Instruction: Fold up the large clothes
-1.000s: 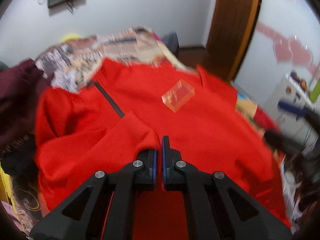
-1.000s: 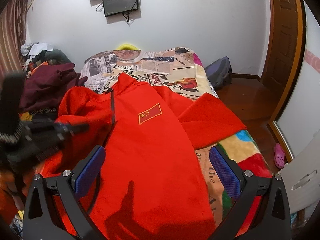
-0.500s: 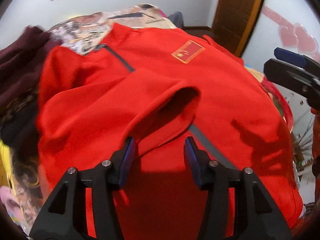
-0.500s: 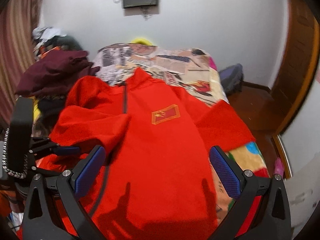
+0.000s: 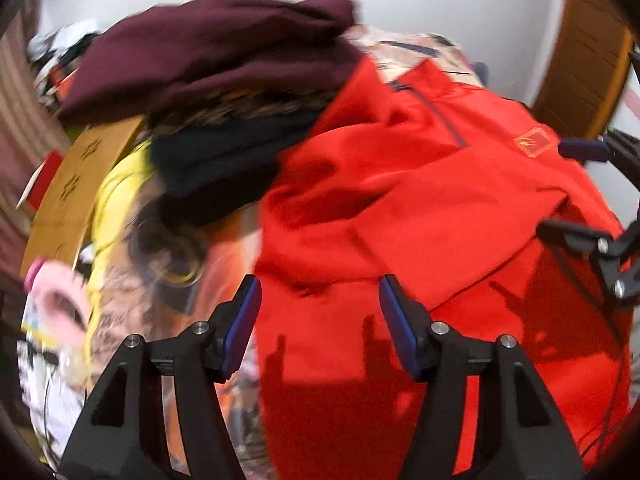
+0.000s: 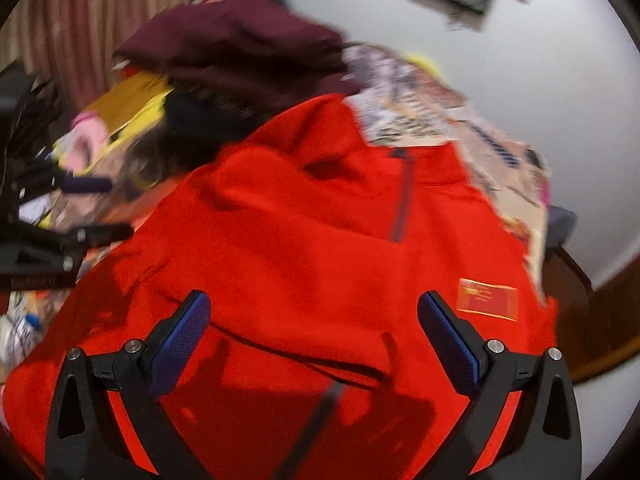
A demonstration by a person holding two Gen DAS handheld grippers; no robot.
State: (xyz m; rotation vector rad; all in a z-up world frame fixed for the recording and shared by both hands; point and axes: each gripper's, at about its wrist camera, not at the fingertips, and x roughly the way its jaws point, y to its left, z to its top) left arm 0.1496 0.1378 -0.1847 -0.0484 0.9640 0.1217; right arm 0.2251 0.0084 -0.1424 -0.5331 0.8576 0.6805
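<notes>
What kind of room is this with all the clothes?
Most likely a bedroom in a home. A red jacket lies spread on a bed with a printed cover, a pile of dark clothes sits beside it, and a wooden door stands at the right.

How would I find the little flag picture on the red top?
Look at the big red top spread over the bed. Follow its dark zip down from the collar, then look to one side on the chest. The flag patch is a small rectangle with a gold edge, the only badge on it.
</notes>
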